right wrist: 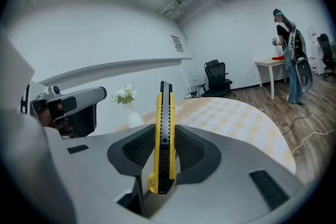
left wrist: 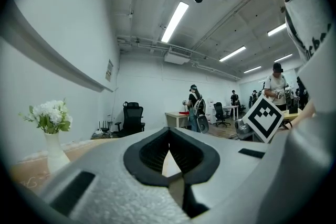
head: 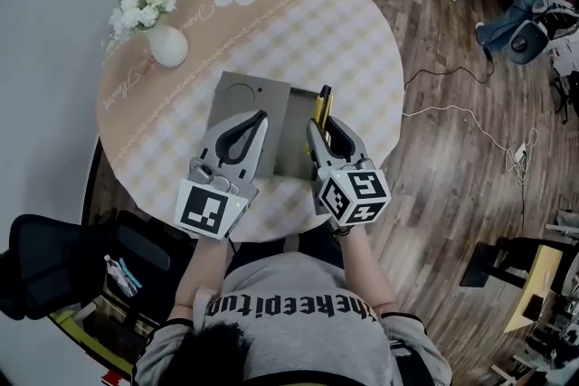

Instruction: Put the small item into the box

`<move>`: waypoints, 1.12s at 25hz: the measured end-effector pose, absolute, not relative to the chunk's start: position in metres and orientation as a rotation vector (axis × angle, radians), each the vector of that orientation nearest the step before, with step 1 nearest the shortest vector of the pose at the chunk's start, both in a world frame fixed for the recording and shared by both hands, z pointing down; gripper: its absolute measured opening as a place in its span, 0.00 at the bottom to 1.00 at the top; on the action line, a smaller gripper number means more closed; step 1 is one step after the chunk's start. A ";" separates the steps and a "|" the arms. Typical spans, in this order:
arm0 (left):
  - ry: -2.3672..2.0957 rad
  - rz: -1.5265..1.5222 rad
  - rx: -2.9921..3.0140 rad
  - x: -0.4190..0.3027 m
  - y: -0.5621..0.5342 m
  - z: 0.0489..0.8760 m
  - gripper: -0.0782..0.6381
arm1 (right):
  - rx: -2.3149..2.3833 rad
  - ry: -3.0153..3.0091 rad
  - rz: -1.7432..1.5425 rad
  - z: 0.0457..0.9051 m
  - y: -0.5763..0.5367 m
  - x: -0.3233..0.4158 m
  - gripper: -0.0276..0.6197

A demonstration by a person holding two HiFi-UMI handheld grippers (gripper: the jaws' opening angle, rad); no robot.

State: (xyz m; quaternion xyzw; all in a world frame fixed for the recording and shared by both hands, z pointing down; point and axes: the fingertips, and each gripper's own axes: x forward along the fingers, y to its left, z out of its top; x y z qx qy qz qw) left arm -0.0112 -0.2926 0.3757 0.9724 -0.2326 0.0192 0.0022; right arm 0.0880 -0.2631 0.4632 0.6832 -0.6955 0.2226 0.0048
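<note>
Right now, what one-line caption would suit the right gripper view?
Right hand-held gripper shut on a yellow-and-black utility knife, above a round checked table with a white flower vase.

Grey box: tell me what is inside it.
Inside the grey box, the visible floor looks bare. The right gripper, shut on the yellow utility knife, and the left gripper hide the rest.

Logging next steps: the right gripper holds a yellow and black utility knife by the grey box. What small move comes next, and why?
Probably ease the right gripper slightly left and down into the grey box. Its jaws clamp the yellow and black utility knife, which in the head view sits at the box's right edge, not yet inside.
</note>
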 end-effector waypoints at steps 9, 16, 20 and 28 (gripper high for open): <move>-0.557 0.091 3.006 -0.005 -0.303 0.400 0.13 | 2.166 -1.972 0.907 0.523 -0.264 0.081 0.23; -0.484 0.122 2.993 0.011 -0.317 0.415 0.13 | 2.148 -1.845 1.048 0.562 -0.269 0.088 0.23; -0.463 0.127 2.976 0.013 -0.323 0.422 0.13 | 2.123 -1.778 1.109 0.582 -0.270 0.087 0.23; -0.440 0.139 2.955 0.014 -0.332 0.433 0.13 | 2.076 -1.607 1.192 0.613 -0.267 0.086 0.23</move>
